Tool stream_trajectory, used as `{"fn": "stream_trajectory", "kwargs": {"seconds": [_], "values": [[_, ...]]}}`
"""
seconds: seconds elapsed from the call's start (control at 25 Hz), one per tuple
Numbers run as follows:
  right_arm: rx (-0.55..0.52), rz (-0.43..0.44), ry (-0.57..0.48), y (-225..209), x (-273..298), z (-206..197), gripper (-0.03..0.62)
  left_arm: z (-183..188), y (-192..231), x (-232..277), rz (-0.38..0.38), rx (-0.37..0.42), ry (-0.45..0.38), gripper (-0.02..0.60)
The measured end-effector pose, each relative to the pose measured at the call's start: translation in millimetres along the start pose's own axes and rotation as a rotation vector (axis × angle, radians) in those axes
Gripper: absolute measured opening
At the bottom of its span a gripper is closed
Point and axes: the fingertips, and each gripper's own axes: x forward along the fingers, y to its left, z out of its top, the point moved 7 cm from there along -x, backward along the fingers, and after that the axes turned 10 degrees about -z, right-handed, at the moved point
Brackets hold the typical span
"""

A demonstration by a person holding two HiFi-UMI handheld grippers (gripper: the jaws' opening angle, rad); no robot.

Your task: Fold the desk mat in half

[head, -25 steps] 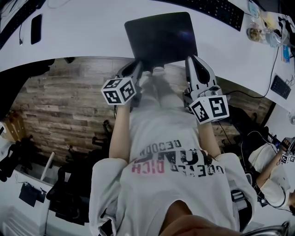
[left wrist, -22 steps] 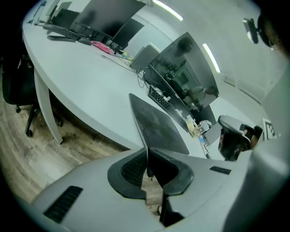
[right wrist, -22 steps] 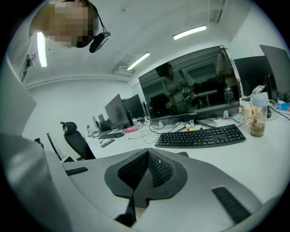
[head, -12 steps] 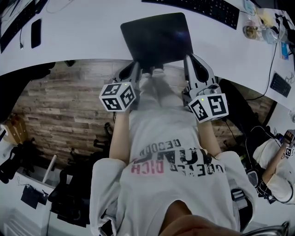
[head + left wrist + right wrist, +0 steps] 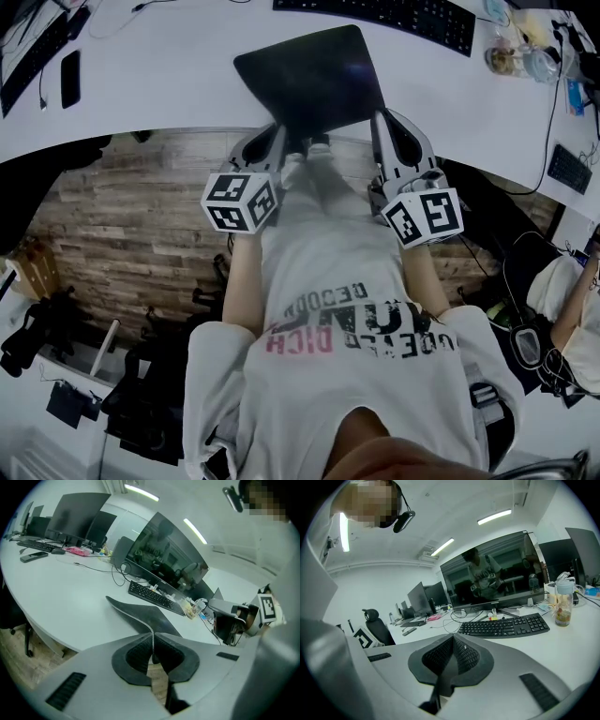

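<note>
A dark desk mat (image 5: 309, 80) lies on the white desk (image 5: 169, 84), its near edge at the desk's front. My left gripper (image 5: 278, 139) sits at the mat's near left corner. Its jaws have just been closing and now pinch the mat's edge (image 5: 140, 616), which rises off the desk into the left gripper (image 5: 153, 654). My right gripper (image 5: 384, 127) is at the near right corner. In the right gripper view the right gripper (image 5: 451, 660) is shut on a thin dark strip of the mat (image 5: 439, 686), seen edge-on.
A black keyboard (image 5: 375, 14) lies beyond the mat, with a monitor (image 5: 497, 573) behind it. A phone (image 5: 69, 78) lies at the far left, and bottles and cups (image 5: 520, 58) at the far right. Cables trail over the desk's right side. Another person (image 5: 572, 319) sits at the right.
The left gripper has risen a little with the mat's near left corner. The mat now sits slightly higher and more skewed in the head view. The right gripper has hardly moved.
</note>
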Motion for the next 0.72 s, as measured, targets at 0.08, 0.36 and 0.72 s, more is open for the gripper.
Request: {"fn": "stream_trajectory", "kwargs": {"seconds": [0.08, 0.36, 0.72], "values": [[0.001, 0.001, -0.004, -3, 0, 2, -0.003, 2, -5, 4, -0.018, 0.007, 0.002, 0.015], [0.004, -0.003, -0.018, -20, 1, 9, -0.003, 10, -20, 22, -0.069, 0.037, 0.009, 0.015], [0.009, -0.012, -0.029, -40, 5, 17, -0.003, 21, -37, 49, -0.117, 0.054, 0.018, 0.015]]}}
